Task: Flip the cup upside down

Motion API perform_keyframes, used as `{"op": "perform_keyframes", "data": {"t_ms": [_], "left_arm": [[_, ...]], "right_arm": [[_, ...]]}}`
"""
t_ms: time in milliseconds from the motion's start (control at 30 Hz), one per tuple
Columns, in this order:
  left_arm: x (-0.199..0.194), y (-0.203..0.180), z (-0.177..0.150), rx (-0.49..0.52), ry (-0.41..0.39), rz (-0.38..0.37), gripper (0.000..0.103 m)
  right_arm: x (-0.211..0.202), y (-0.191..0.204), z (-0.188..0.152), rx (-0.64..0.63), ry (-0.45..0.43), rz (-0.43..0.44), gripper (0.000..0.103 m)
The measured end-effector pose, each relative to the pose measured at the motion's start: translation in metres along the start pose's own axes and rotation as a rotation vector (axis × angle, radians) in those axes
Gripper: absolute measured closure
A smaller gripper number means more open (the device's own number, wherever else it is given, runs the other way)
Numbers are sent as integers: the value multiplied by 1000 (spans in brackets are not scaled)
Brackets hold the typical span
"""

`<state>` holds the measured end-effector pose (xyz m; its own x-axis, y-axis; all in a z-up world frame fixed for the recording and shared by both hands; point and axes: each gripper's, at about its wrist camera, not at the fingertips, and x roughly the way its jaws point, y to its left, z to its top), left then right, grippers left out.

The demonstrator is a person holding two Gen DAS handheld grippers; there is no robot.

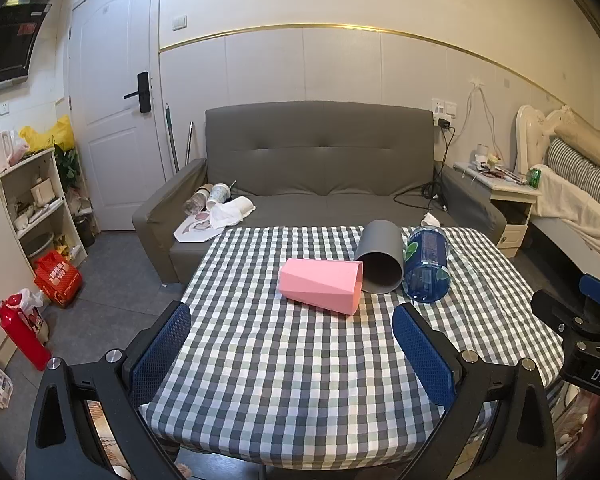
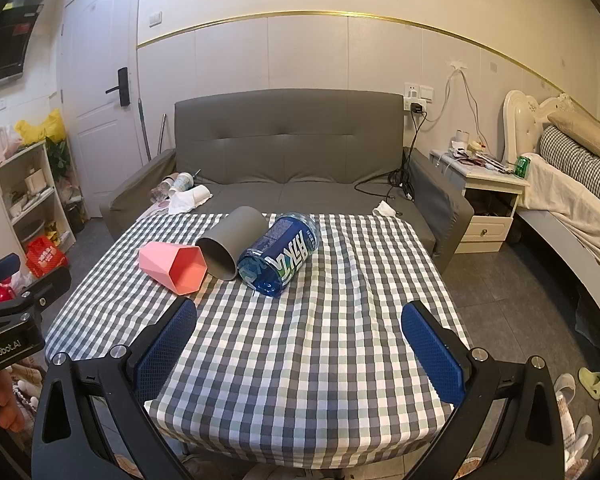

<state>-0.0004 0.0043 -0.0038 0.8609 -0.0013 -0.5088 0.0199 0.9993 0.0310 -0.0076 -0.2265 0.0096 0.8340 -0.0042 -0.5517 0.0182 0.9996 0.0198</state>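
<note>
Three cups lie on their sides on the checked tablecloth (image 1: 292,360) (image 2: 340,320). A pink faceted cup (image 1: 320,285) (image 2: 172,266) is leftmost, its mouth facing right and toward me. Touching it is a grey round cup (image 1: 380,256) (image 2: 232,240) with its open mouth toward me. A blue clear cup with white lettering (image 1: 426,264) (image 2: 280,256) rests against the grey one. My left gripper (image 1: 292,328) is open, short of the pink cup, holding nothing. My right gripper (image 2: 300,332) is open too, just short of the blue cup.
A grey sofa (image 1: 320,168) (image 2: 292,152) stands behind the table with cups and cloth on its left seat. A white shelf (image 1: 32,200) and red bags are on the floor at left. A nightstand (image 2: 492,196) and a bed (image 2: 572,184) are on the right.
</note>
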Motion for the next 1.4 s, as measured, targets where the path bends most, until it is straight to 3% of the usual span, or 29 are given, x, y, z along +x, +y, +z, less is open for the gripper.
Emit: {"op": "perform_keyframes", "data": {"t_ms": [1400], "left_arm": [[-2,-1,2,3,2,2,0]], "right_arm": [[1,0,-1,2,5,-1,0]]}}
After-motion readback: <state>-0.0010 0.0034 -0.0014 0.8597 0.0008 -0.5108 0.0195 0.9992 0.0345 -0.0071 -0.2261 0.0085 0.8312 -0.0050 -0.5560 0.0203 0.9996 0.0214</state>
